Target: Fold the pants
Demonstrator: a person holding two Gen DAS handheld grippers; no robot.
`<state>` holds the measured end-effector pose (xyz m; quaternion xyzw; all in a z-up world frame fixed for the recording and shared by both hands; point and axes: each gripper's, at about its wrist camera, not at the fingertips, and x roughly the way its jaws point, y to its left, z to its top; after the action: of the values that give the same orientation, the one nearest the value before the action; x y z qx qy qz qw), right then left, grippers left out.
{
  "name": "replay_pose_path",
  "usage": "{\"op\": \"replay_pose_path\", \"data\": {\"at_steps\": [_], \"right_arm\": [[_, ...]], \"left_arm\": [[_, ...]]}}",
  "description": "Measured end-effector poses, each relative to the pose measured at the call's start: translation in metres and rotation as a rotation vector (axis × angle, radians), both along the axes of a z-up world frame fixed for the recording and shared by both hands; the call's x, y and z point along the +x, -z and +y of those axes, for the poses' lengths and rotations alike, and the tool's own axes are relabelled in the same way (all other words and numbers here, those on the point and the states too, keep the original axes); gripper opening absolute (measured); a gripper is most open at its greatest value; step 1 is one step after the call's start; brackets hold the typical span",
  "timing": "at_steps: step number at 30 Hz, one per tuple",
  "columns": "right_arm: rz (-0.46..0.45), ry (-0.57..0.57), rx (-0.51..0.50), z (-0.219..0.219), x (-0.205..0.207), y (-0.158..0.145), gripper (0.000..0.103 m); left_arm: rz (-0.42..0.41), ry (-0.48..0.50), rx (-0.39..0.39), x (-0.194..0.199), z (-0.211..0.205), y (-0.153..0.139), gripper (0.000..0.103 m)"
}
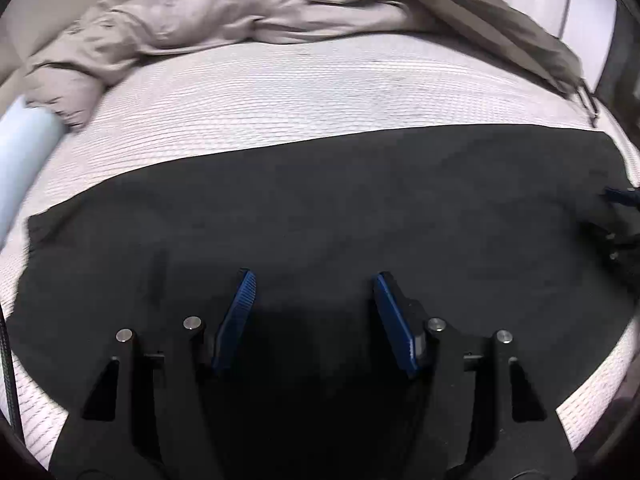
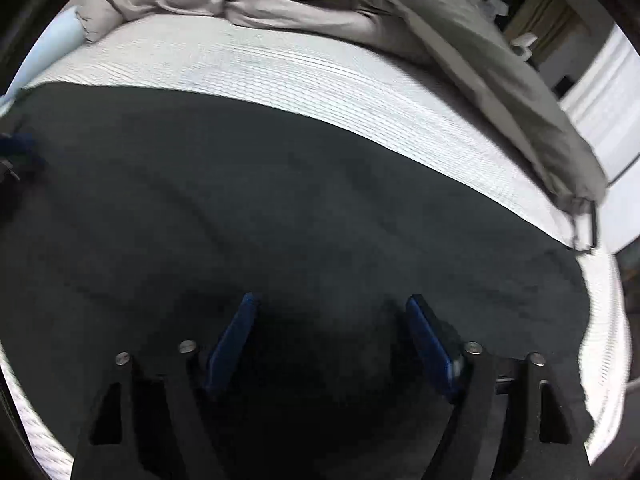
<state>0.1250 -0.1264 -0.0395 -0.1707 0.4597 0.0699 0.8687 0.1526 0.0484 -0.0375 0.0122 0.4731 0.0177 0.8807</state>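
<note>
Dark black pants (image 1: 320, 208) lie flat across a white ribbed mattress (image 1: 280, 92), filling the lower half of both views; they also show in the right wrist view (image 2: 280, 200). My left gripper (image 1: 314, 280) hovers just above the pants, its blue-padded jaws apart and empty. My right gripper (image 2: 332, 300) is also open and empty over the pants. The right gripper shows at the right edge of the left wrist view (image 1: 618, 216). The left gripper shows at the left edge of the right wrist view (image 2: 16, 152).
A crumpled beige duvet (image 1: 240, 12) lies along the far side of the mattress (image 2: 320, 76); it also shows in the right wrist view (image 2: 400, 12). A pale blue pillow (image 1: 24, 148) sits at the far left. The bed's edge runs along the right.
</note>
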Motion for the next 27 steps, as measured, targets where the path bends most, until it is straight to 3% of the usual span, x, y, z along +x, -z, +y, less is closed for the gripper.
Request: {"op": "replay_pose_path", "data": {"at_steps": [4, 8, 9, 11, 12, 14, 17, 19, 21, 23, 25, 27], "right_arm": [[0.004, 0.034, 0.088, -0.023, -0.004, -0.004, 0.081], [0.0, 0.056, 0.144, -0.027, -0.011, -0.013, 0.081], [-0.002, 0.055, 0.167, -0.03, -0.01, -0.015, 0.081], [-0.007, 0.05, 0.198, -0.034, -0.013, -0.019, 0.081], [-0.012, 0.046, 0.199, -0.034, -0.015, -0.02, 0.081], [-0.011, 0.047, 0.177, -0.036, -0.016, -0.018, 0.081], [-0.01, 0.098, 0.086, -0.044, -0.018, -0.011, 0.081], [-0.018, 0.137, 0.072, -0.057, -0.021, -0.011, 0.081], [-0.02, 0.143, 0.114, -0.066, -0.025, -0.015, 0.081], [-0.015, 0.081, 0.165, -0.067, -0.035, -0.019, 0.081], [-0.008, 0.001, 0.142, -0.06, -0.043, -0.02, 0.081], [-0.007, -0.038, 0.091, -0.058, -0.051, -0.016, 0.081]], "left_arm": [[-0.039, 0.026, -0.043, -0.017, 0.026, -0.018, 0.059], [-0.131, -0.157, -0.059, -0.024, 0.094, -0.043, 0.059], [-0.126, -0.24, -0.048, -0.027, 0.117, -0.039, 0.059], [-0.079, -0.316, -0.06, -0.024, 0.146, -0.024, 0.058], [-0.026, -0.349, -0.069, -0.021, 0.164, -0.008, 0.055], [-0.023, -0.377, -0.09, -0.024, 0.183, 0.002, 0.048], [-0.04, -0.47, -0.006, -0.033, 0.19, -0.011, 0.032], [-0.042, -0.506, 0.001, -0.034, 0.186, -0.017, 0.032], [-0.073, -0.462, -0.031, -0.04, 0.164, -0.03, 0.032], [-0.135, -0.32, -0.06, -0.039, 0.118, -0.048, 0.032], [-0.163, -0.201, -0.119, -0.038, 0.079, -0.054, 0.038], [-0.125, -0.076, -0.218, -0.034, 0.037, -0.049, 0.046]]}}
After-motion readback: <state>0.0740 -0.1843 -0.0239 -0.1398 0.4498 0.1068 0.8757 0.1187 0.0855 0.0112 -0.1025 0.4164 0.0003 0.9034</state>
